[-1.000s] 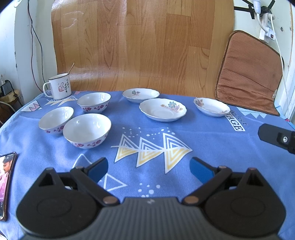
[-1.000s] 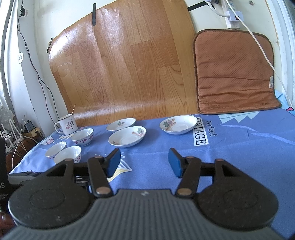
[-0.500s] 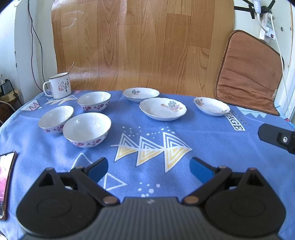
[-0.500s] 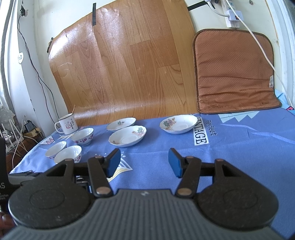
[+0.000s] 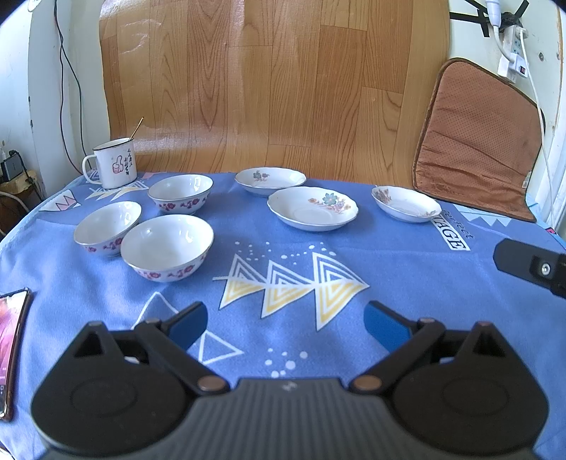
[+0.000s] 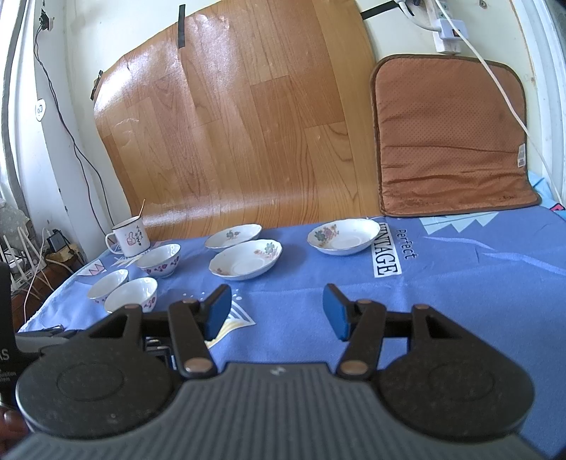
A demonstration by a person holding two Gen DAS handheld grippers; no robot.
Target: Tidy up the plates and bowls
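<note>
"VINTAGE perfect" on tablecloth [image 6: 460, 283]

We note glossy glazed ceramic bowls [image 5: 167, 247] and plates [image 5: 313, 208], matt woven blue cloth [image 5: 406, 269] over the counter, shiny enamelled mug [image 5: 115, 162], glossy wood-grain vinyl sheet [image 5: 265, 88], dimpled brown fabric pad [image 5: 477, 141], matt black plastic gripper bodies with smooth blue jaws.

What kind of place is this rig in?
Likely a home, not a lab: a table under a blue printed cloth, floral crockery beside an enamel mug, a power strip taped to the wall.
</note>
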